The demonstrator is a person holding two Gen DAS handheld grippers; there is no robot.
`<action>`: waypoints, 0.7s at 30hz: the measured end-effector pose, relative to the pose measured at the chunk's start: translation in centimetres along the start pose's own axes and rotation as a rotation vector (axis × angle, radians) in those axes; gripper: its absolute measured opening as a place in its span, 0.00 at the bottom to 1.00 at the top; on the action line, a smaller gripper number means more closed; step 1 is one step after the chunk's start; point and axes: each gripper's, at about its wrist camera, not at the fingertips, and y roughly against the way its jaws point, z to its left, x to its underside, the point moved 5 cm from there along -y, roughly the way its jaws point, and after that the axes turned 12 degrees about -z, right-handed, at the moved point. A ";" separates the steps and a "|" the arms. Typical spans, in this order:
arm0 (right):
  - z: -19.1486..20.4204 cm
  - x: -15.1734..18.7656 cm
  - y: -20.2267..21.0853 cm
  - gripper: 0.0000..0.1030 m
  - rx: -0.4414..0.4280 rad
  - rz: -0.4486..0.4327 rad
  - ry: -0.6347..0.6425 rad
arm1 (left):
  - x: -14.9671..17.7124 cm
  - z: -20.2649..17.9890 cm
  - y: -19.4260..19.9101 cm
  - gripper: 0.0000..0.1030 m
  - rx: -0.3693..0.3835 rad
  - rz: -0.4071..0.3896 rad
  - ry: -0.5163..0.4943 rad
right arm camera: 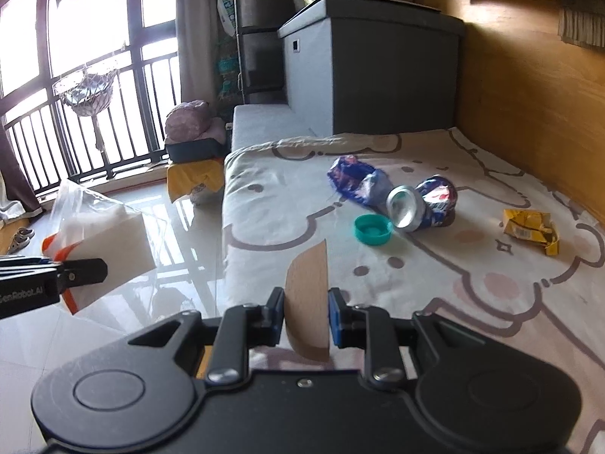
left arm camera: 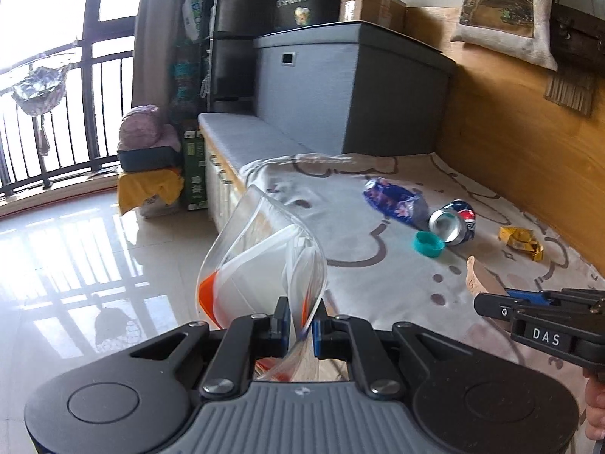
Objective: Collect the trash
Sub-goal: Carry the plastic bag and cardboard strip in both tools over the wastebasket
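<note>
My left gripper is shut on a clear plastic bag with orange trim, held open over the floor beside the bed; the bag also shows in the right wrist view. My right gripper is shut on a flat brown cardboard piece, above the bed's near edge; it also shows in the left wrist view. On the bedsheet lie a crushed blue can, a blue wrapper, a teal cap and a yellow wrapper.
A grey storage box stands at the bed's far end, beside a grey bench. A wooden wall runs along the right. Glossy tiled floor lies left, with bundles near the balcony railing.
</note>
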 end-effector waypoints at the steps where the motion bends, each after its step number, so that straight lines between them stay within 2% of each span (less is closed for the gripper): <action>1: 0.5 0.1 -0.1 0.24 -0.004 0.005 0.006 | 0.2 0.5 0.3 0.11 -0.008 0.001 0.003; 6: 3.0 0.9 -0.5 0.24 -0.030 0.025 0.027 | 1.3 2.9 1.2 0.11 -0.059 0.018 0.017; 12: 6.7 2.1 -1.6 0.24 -0.084 0.057 0.057 | 3.2 6.7 1.7 0.11 -0.106 0.051 0.087; 21: 12.6 4.6 -3.7 0.24 -0.171 0.131 0.104 | 6.1 11.3 2.0 0.11 -0.186 0.104 0.096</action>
